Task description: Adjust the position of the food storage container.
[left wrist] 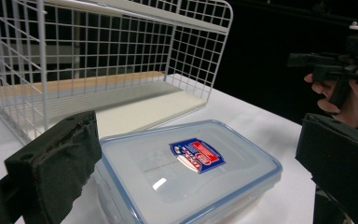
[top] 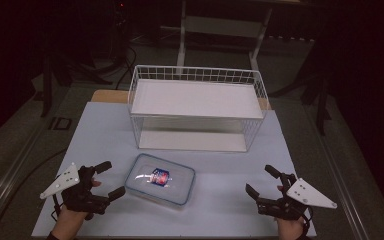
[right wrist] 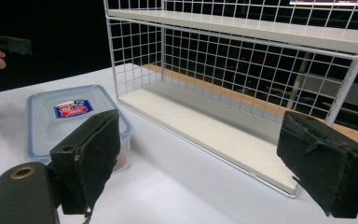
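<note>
A clear plastic food box (top: 160, 179) with a blue-rimmed lid and a red-and-blue label lies flat on the white table, between my two hands. My left gripper (top: 109, 180) rests just left of it, jaws open, nothing between them; in the left gripper view the box (left wrist: 186, 168) sits right ahead of the open jaws. My right gripper (top: 262, 181) stands open farther off at the right, well clear of the box (right wrist: 70, 116). A white wire rack (top: 197, 107) with two shelves stands behind the box.
The white tabletop (top: 100, 130) ends in a front edge close to my hands. Bare table lies left of the rack and between the box and my right gripper. The rack's lower shelf (right wrist: 205, 126) is bare. Dark floor and a stand are beyond.
</note>
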`<state>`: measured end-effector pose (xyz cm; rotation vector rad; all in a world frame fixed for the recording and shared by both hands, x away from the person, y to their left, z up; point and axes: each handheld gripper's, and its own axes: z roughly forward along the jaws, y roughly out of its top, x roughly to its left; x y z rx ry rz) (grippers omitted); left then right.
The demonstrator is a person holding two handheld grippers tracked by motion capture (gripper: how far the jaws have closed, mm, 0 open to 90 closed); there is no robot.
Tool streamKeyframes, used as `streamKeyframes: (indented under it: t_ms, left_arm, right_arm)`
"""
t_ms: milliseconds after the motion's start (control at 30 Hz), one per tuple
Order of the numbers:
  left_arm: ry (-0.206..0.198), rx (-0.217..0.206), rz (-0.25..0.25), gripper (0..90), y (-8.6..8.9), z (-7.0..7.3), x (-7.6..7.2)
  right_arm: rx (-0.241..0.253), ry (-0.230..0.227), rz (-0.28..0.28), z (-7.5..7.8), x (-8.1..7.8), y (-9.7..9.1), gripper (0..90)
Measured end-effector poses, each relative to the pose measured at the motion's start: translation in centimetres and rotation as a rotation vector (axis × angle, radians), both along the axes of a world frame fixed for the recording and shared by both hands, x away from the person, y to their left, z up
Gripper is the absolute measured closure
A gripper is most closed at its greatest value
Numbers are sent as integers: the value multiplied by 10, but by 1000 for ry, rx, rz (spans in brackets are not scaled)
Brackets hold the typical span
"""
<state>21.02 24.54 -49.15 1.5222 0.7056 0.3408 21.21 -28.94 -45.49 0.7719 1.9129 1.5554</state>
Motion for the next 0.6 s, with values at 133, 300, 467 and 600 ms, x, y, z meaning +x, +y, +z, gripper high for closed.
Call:
streamKeyframes:
  t_ms: [133,300,467,600]
  left_arm:
    - [38,-2,-18,0,2,7,2]
    - [2,69,3,0,13,23,10]
    - [18,158,20,170,21,21,21]
    - [50,197,25,378,23,14,28]
  right_arm:
    - [6,12,-10,4,-1,1,130]
    - [25,-8,-3,16,-9,2,130]
    - [29,-7,-22,24,-7,1,130]
    - [28,-12,-21,27,-6,1,130]
